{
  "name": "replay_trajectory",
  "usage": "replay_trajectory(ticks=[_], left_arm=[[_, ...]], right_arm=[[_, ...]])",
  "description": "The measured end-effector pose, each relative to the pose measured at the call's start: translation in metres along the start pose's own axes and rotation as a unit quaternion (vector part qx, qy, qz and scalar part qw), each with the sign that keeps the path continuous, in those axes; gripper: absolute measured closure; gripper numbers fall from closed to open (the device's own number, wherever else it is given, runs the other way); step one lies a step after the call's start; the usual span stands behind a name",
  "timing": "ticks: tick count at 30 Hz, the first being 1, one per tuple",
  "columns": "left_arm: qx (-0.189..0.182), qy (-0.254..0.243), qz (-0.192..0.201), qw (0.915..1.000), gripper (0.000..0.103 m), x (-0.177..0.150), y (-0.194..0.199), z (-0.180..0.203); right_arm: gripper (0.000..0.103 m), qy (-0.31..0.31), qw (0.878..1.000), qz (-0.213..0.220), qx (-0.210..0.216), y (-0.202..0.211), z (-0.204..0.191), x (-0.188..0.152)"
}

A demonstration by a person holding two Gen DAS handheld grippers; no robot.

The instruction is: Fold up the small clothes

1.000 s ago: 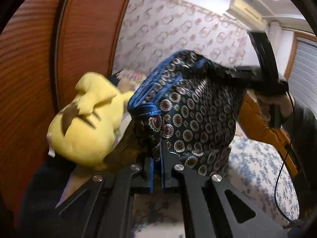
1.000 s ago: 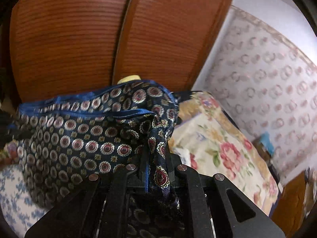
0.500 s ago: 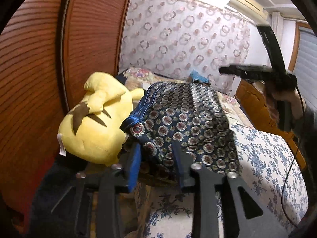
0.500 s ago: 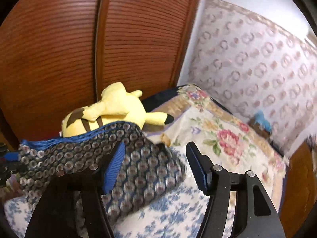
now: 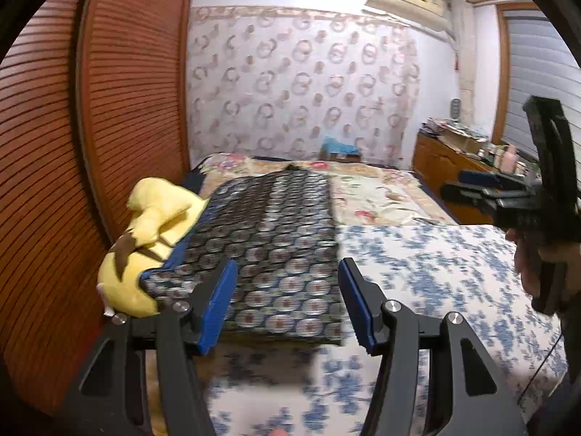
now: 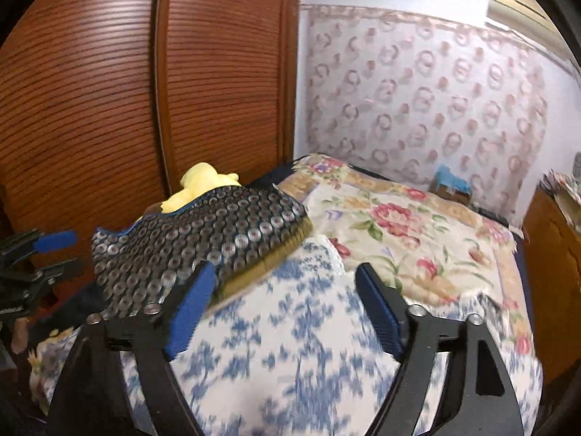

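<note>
patterned garment (image 5: 276, 250): a second ago bunched and lifted between both claws; now released, lying flat on the bed (image 5: 435, 272) beside the yellow plush (image 5: 145, 239). left claw (image 5: 287, 301): was clamped on cloth, jaws now opening, nothing gripped. right claw (image 6: 283, 305): likewise, jaws opening, drawn off to the garment's side.
</note>
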State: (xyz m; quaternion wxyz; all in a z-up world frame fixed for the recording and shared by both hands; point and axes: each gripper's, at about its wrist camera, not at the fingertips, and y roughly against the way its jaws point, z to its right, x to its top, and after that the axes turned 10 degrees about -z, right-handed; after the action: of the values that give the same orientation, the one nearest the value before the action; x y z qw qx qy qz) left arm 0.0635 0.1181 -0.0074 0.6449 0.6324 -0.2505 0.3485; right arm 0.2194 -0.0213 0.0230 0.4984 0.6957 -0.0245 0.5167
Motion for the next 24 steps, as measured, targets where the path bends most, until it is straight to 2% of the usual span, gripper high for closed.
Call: replay_trajectory(ticks=[9, 15, 24], left_arm=[[-0.031, -0.042, 0.013, 0.9986, 0.046, 0.008, 0.011, 0.071], [-0.045, -0.054, 0.021, 0.9973, 0.046, 0.017, 0.019, 0.106], [-0.063, -0.067, 0.020, 0.9955, 0.045, 0.019, 0.022, 0.137]], right_arm=[[0.013, -0.064, 0.995, 0.040, -0.064, 0.088, 0.023, -0.062], [0.013, -0.114, 0.985, 0.068, -0.112, 0.137, 0.039, -0.094], [0.013, -0.149, 0.974, 0.085, -0.147, 0.168, 0.046, -0.123]])
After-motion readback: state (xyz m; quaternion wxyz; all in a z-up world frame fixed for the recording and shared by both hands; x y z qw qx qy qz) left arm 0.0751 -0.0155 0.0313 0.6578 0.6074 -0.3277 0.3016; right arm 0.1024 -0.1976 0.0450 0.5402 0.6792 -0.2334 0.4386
